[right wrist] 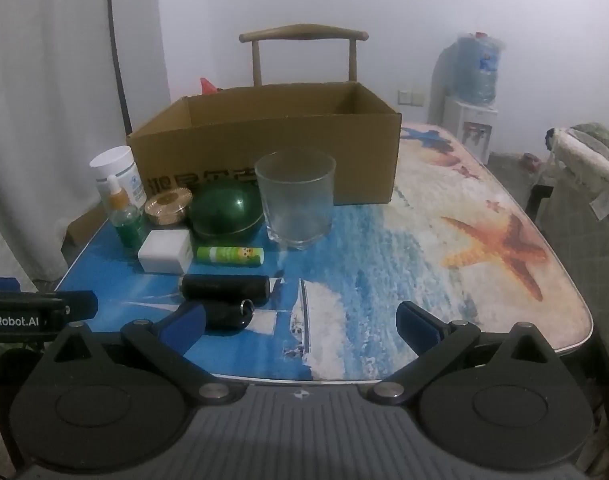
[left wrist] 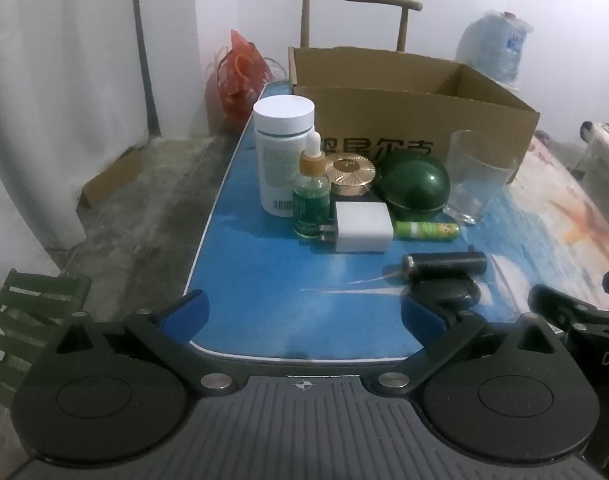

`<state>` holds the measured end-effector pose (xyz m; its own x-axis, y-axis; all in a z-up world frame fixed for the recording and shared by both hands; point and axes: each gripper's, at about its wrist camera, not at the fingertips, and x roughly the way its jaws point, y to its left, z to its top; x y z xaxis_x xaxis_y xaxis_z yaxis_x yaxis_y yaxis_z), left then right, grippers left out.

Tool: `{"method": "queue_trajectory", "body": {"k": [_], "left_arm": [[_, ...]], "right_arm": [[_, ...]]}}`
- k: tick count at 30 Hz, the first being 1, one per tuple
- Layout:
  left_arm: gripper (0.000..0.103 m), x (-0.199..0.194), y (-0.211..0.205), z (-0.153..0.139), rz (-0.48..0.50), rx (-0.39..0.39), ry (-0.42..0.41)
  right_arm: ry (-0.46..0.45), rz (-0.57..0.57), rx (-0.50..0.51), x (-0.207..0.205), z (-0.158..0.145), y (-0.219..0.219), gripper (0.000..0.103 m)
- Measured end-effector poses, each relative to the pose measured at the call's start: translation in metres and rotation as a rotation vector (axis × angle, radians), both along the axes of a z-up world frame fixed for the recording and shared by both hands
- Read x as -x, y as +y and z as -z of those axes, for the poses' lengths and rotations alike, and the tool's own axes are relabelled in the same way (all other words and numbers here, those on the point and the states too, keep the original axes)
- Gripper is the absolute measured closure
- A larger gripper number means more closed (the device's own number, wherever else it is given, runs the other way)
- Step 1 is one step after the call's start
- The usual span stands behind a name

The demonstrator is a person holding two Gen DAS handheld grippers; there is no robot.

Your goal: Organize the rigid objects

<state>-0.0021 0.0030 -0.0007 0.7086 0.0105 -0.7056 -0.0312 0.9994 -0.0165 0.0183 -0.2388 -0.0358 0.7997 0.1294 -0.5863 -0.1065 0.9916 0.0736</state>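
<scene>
Left tool (left wrist: 304, 314) and right tool (right wrist: 300, 322): both released, jaws spread wide, nothing between them, low in frame. Task items sit clustered left of centre on the counter (right wrist: 384, 264): white bottle (left wrist: 282, 152), dropper bottle (left wrist: 311, 196), green dome (left wrist: 414, 186), glass (right wrist: 296, 200), white adapter (left wrist: 362, 226). Open cardboard box (right wrist: 264, 140) stands directly behind them.

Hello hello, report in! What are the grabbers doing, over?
Left gripper and right gripper open, empty. Cardboard box open; glass, green ball standing before it. Over.
</scene>
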Motion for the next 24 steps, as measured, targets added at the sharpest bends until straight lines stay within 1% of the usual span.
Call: {"method": "queue_trajectory", "body": {"k": [24], "left_arm": [[0.000, 0.0011, 0.0008, -0.0021, 0.001, -0.009, -0.001]], "right_arm": [[-0.018, 0.000, 0.014, 0.0048, -0.0024, 0.0009, 0.000]]}}
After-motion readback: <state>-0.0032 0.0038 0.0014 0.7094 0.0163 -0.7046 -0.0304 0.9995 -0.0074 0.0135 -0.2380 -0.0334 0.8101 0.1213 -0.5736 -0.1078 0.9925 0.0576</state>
